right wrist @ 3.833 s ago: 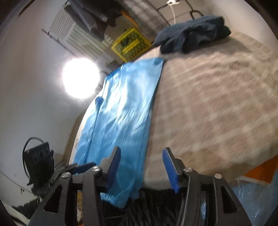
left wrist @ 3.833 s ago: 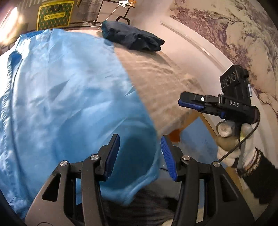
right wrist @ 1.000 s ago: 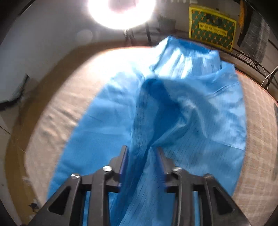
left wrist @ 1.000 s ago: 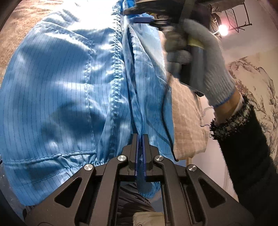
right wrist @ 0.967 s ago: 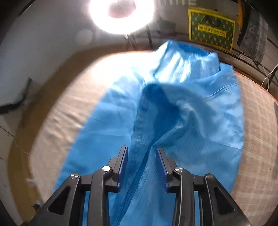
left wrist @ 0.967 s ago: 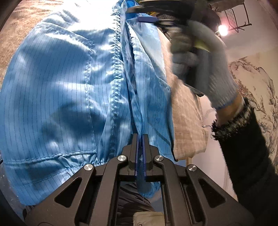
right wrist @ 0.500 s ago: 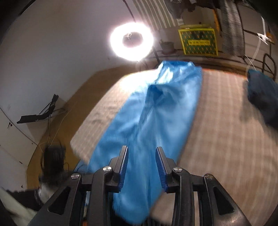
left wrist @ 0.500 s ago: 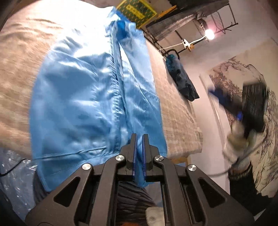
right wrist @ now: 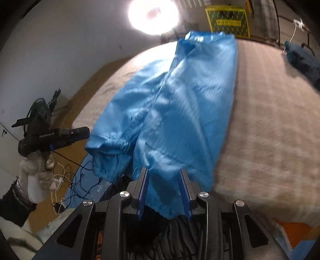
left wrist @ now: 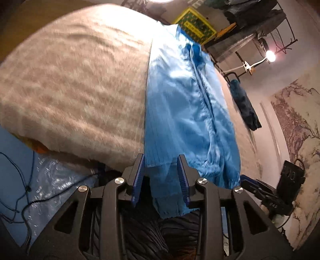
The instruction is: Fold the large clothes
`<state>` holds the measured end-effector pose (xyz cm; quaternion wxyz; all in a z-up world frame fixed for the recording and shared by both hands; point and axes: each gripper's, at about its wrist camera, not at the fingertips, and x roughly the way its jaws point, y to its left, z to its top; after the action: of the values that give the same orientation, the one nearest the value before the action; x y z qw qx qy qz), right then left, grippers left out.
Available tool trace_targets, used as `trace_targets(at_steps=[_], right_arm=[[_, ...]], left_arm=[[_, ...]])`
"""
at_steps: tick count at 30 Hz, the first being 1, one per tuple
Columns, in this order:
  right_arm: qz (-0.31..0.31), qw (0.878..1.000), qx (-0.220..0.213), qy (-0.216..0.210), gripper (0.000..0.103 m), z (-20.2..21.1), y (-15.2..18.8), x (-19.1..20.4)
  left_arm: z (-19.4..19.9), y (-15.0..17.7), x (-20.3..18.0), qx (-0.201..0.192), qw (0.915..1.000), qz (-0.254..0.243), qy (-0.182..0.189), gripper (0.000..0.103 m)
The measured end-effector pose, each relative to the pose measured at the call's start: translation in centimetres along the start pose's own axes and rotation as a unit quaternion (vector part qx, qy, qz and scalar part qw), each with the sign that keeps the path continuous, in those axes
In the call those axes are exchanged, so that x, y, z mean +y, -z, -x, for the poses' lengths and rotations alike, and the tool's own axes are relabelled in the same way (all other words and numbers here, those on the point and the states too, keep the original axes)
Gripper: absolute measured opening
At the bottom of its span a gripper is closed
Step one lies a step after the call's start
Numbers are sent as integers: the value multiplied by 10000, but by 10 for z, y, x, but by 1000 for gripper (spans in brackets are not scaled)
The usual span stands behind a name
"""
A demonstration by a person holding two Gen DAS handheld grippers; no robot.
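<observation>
A big shiny blue garment (left wrist: pixel 186 112) lies lengthwise on the beige bed blanket (left wrist: pixel 76 84), folded along its length, its elastic cuffs hanging over the near edge. My left gripper (left wrist: pixel 161 176) hovers at that edge with its jaws opening; the hem shows in the gap, unpinched. In the right wrist view the same garment (right wrist: pixel 180 104) stretches away from my right gripper (right wrist: pixel 164 192), which is open with the hem just past its pads. Each gripper appears in the other's view: the left gripper (right wrist: pixel 85 133) in a gloved hand (right wrist: pixel 38 176), the right gripper (left wrist: pixel 245 179) at the cuffs' right.
A dark blue folded garment (left wrist: pixel 244 108) lies on the bed's far right part (right wrist: pixel 302 58). Behind the bed stand a yellow-green crate (right wrist: pixel 228 22), a metal rack and a bright ring light (right wrist: pixel 153 14). Cables (right wrist: pixel 66 180) trail on the floor at the left.
The left gripper, shut on the garment's edge earlier, has let go and its jaws stand apart. Both grippers have drawn back to the bed's near edge; the right hand has swung off the cloth.
</observation>
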<state>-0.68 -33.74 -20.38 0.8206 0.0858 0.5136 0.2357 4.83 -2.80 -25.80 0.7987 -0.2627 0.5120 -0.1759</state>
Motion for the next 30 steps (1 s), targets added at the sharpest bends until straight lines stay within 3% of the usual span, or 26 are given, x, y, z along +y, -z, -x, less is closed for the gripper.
trace_targets(at_steps=[5,7,10,13,17,19,20,21,24,26,30], right_arm=[[0,9982,243,-557,28,-39,-11,29],[329,9976,325,-518,28,-45,-16,47],[694,9959,281,-509,30,-29,-19,58],[598,9975,74,-375,36,3,-18,42],[12,9999,-126,100,53,30,-8,-2],[-419,9989,-35,227,55,27,-3,-27],[-568,9981,31,221,54,23,0,-37],[-656,9976,118,196,51,17,3,-43],[-711,9970,315,30,31,1,9,-42],[-671,9972,302,-160,31,-4,4,-30],[-338,9990,283,-57,35,-4,-2,-21]], left_arm=[[-6,3,3,-1,9999,83,75,35],[-2,2,7,-24,9997,193,110,44],[-2,1,11,27,9992,311,254,46],[-8,2,11,144,9986,343,381,46],[-16,10,10,309,9974,342,553,46],[-20,12,10,360,9971,344,568,30],[-22,12,11,374,9974,330,527,14],[-23,12,12,388,9975,320,505,8],[-19,11,14,376,9977,261,502,4],[-10,10,13,307,9987,95,384,4],[-7,6,12,387,9980,33,503,4]])
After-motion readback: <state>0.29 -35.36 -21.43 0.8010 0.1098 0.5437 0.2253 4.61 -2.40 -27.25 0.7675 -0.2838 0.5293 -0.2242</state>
